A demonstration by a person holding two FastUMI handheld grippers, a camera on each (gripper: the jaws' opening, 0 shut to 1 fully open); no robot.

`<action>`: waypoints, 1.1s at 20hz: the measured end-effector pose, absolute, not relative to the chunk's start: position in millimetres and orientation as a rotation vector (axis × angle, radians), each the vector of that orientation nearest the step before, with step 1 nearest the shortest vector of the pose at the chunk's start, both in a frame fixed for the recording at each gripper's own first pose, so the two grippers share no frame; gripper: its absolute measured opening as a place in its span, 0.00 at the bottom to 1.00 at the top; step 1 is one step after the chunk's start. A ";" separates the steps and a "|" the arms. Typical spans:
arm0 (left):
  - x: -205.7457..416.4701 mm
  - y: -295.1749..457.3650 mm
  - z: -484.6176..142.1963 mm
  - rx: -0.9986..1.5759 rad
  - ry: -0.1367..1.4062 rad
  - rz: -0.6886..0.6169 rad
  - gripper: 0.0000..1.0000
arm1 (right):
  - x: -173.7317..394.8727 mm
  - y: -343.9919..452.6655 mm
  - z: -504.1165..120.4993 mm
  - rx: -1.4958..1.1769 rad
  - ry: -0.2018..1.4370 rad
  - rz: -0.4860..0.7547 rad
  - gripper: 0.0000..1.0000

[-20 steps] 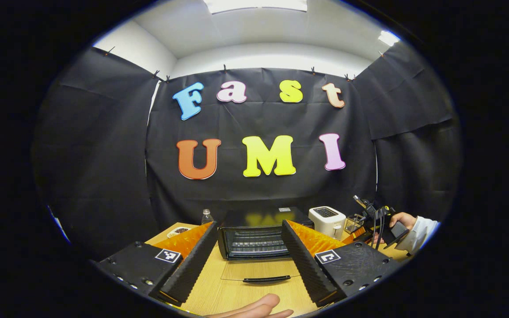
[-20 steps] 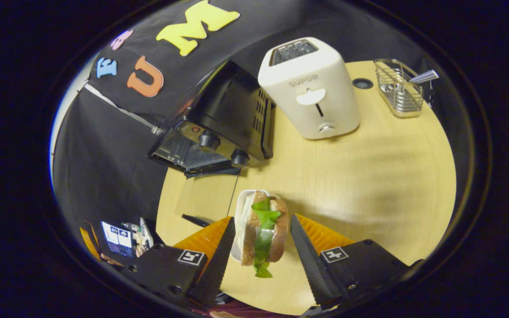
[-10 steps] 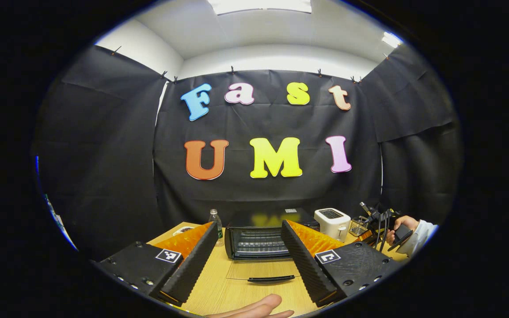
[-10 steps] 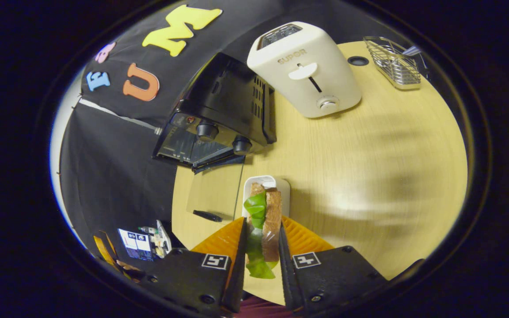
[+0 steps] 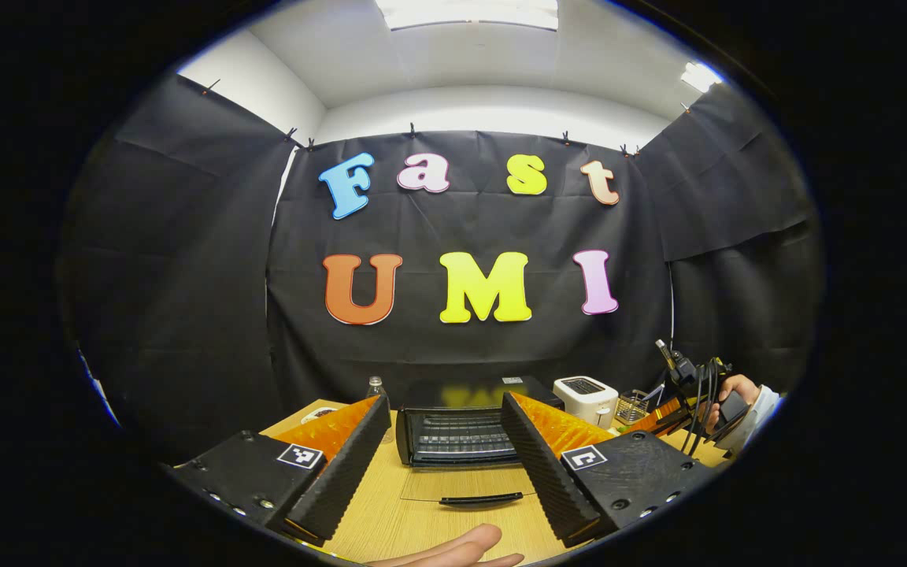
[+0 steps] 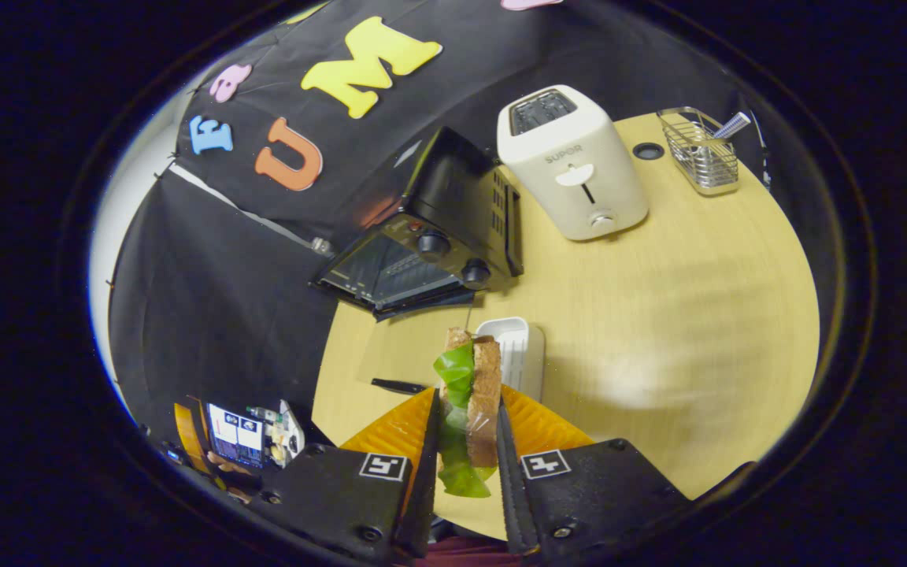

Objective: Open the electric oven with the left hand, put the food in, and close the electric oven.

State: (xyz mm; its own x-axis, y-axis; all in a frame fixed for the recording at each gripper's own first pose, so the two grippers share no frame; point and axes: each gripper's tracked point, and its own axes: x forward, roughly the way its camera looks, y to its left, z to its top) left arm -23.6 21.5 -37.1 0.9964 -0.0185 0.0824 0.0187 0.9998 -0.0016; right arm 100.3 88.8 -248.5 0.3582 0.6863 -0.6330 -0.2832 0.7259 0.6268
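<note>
Right hand-held gripper pinches the sandwich between both fingers, and I see it lifted above the white tray on the bench. Beyond it sits the oven, its glass door dropped flat onto the bench. My left hand-held gripper is spread wide and holds nothing, facing the oven mouth. Right of the oven stand a toaster and a wire rack.

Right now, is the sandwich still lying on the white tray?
No, the right gripper holds the sandwich lifted above the white tray.
</note>
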 end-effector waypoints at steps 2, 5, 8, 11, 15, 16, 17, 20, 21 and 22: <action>-22.9 27.2 -35.7 0.004 -0.087 -0.015 0.94 | 89.3 110.1 -237.0 0.499 1.005 0.694 0.39; -24.6 31.9 -38.2 -0.003 -0.080 -0.019 0.94 | 81.9 149.1 -230.8 0.596 0.976 0.713 0.39; -27.4 36.2 -36.8 0.022 -0.092 -0.024 0.94 | 87.3 191.8 -236.7 0.690 0.921 0.691 0.39; -32.1 40.1 -38.4 0.053 -0.095 -0.016 0.94 | 100.1 231.2 -247.2 0.780 0.837 0.652 0.39; -37.5 41.8 -43.6 0.016 -0.080 -0.038 0.94 | 124.9 274.6 -257.6 0.928 0.697 0.580 0.39; -38.4 44.6 -43.5 0.005 -0.077 -0.042 0.94 | 135.2 282.3 -261.6 0.949 0.660 0.542 0.39; -39.0 47.7 -44.4 0.001 -0.075 -0.042 0.94 | 144.2 289.0 -264.6 0.961 0.617 0.502 0.39; -39.0 59.8 -46.8 0.010 -0.077 -0.028 0.94 | 175.4 305.7 -269.1 0.959 0.477 0.399 0.39; -39.2 63.9 -49.3 0.008 -0.076 -0.021 0.94 | 186.8 311.1 -269.5 0.962 0.435 0.369 0.39; -38.8 67.9 -51.0 0.003 -0.072 -0.018 0.94 | 200.4 316.3 -272.9 0.959 0.402 0.334 0.39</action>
State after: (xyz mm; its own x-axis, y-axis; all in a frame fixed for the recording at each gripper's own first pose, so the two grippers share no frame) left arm -38.8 67.9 -51.0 0.9972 -0.0177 0.0721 0.0175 0.9998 0.0032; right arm 200.4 316.3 -272.9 0.8765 0.4456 -0.1823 -0.0967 0.5339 0.8400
